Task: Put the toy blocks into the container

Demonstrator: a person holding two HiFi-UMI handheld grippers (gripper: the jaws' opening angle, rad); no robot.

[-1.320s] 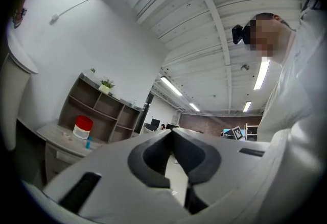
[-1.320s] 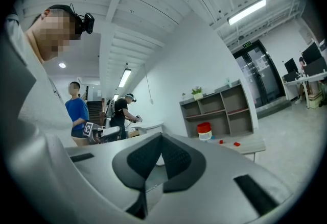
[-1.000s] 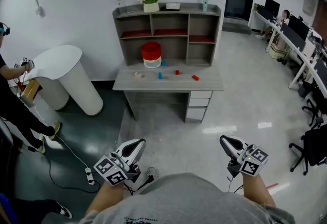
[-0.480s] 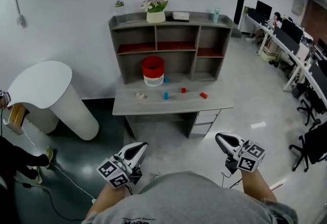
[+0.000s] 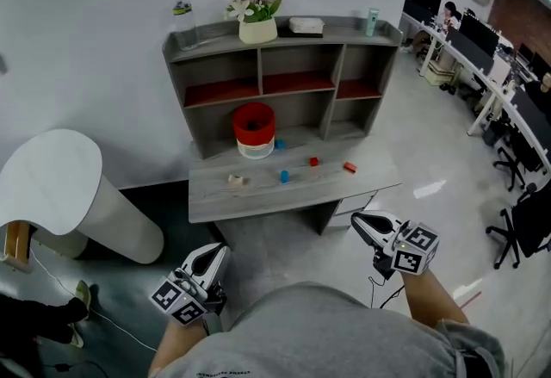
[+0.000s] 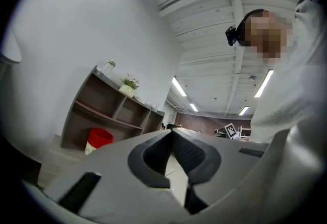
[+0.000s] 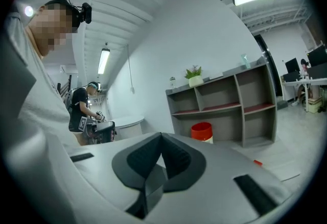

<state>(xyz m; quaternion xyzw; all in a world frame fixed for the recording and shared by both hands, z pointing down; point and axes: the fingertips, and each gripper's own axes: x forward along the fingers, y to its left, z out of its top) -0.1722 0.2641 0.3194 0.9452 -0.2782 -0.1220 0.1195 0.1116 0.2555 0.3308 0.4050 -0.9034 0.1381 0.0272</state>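
A red container (image 5: 254, 127) with a white base stands at the back of the grey desk (image 5: 258, 200). Loose blocks lie on the desktop: a blue one (image 5: 280, 145) beside the container, another blue (image 5: 284, 176), a red one (image 5: 313, 162), an orange-red one (image 5: 349, 167) and a pale one (image 5: 235, 180). My left gripper (image 5: 216, 252) and right gripper (image 5: 358, 222) are held low near my body, well short of the desk, both shut and empty. The left gripper view shows the container (image 6: 99, 138) far off. The right gripper view shows the container (image 7: 202, 131) and a red block (image 7: 257, 163).
A shelf unit (image 5: 284, 83) rises from the desk, with a flower pot (image 5: 252, 30) on top. A white rounded counter (image 5: 60, 195) stands to the left. Office desks and chairs (image 5: 516, 152) fill the right side. Another person (image 7: 82, 110) holds grippers in the right gripper view.
The desk has come nearer and shifted in the head view as I walk toward it. Both grippers stay low and shut.
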